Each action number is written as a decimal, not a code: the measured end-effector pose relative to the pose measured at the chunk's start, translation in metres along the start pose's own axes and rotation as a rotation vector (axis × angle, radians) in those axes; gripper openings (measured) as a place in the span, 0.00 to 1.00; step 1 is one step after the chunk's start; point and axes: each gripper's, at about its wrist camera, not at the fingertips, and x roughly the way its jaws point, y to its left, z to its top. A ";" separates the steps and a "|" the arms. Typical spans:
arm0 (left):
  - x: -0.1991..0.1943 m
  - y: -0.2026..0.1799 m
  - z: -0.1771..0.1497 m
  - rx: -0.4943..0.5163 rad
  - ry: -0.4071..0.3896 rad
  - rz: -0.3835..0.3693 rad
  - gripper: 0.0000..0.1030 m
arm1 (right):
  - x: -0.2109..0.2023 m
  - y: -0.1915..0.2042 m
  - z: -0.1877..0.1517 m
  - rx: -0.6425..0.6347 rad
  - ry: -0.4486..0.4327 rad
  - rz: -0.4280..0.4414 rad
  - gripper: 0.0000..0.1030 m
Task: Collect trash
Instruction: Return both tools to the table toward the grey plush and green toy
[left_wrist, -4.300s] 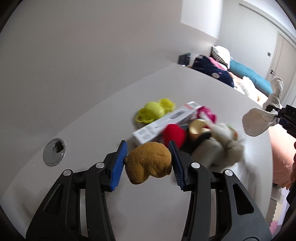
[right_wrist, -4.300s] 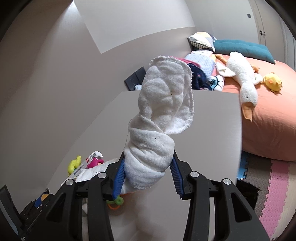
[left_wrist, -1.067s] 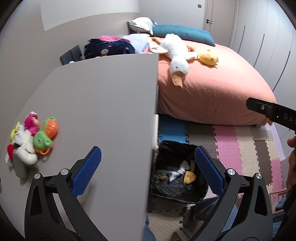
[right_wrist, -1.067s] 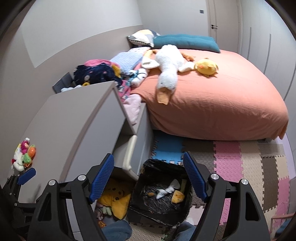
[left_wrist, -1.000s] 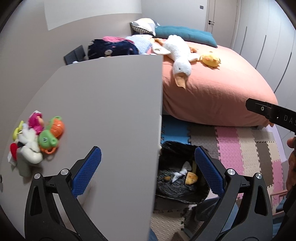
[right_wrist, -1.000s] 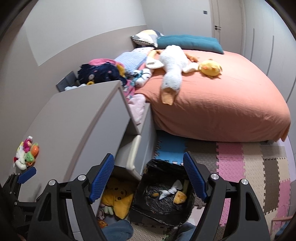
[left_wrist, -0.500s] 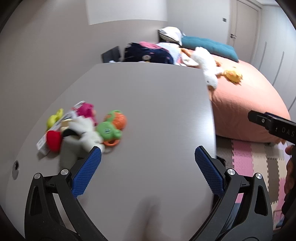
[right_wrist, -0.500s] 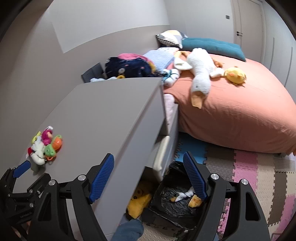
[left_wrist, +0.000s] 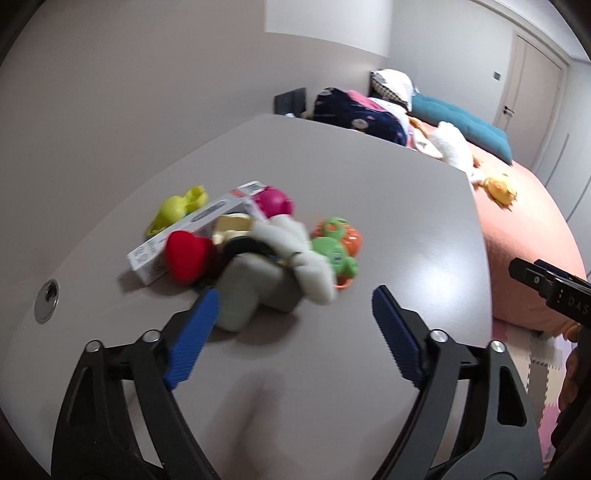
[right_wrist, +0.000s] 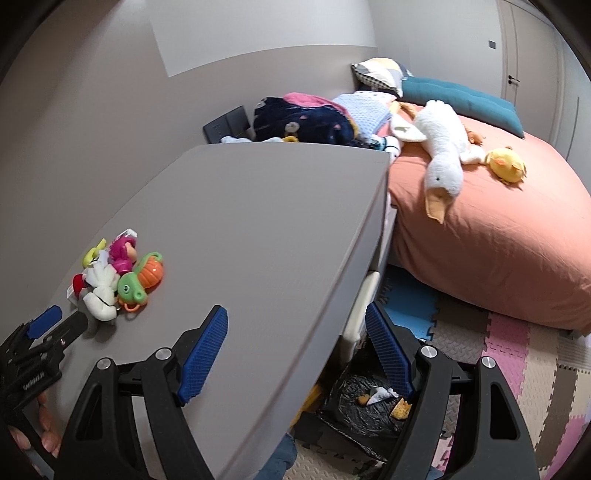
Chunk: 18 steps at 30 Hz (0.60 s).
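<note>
A pile of small things lies on the grey table (left_wrist: 388, 229): a white box (left_wrist: 192, 229), a red heart (left_wrist: 186, 254), a pink toy (left_wrist: 273, 201), a green and orange toy (left_wrist: 334, 243), a white plush (left_wrist: 295, 247) and a grey lump (left_wrist: 251, 291). My left gripper (left_wrist: 293, 299) hovers just short of the pile. Its jaws are closing, and the grey lump sits by the left pad with nothing pressed. My right gripper (right_wrist: 295, 310) is open and empty above the table's edge. Below it stands a black-bagged bin (right_wrist: 354, 406) with scraps inside.
An orange bed (right_wrist: 498, 240) with a white goose plush (right_wrist: 443, 147) and a yellow chick (right_wrist: 506, 164) lies to the right. Foam mats (right_wrist: 517, 354) cover the floor. A cable hole (left_wrist: 47, 301) is in the table at left. A drawer front (right_wrist: 364, 306) juts out under the table.
The left view has swung from the bin over the table to the toy pile, which is now close, and its jaws have narrowed. The right gripper has shifted left over the table edge.
</note>
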 end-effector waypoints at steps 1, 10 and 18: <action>0.002 0.005 0.000 -0.011 0.002 0.003 0.73 | 0.002 0.004 0.001 -0.007 0.002 0.003 0.75; 0.025 0.034 0.001 -0.081 0.043 0.001 0.59 | 0.021 0.032 0.008 -0.048 0.024 0.021 0.75; 0.041 0.038 0.005 -0.097 0.069 -0.035 0.59 | 0.038 0.062 0.017 -0.082 0.040 0.060 0.75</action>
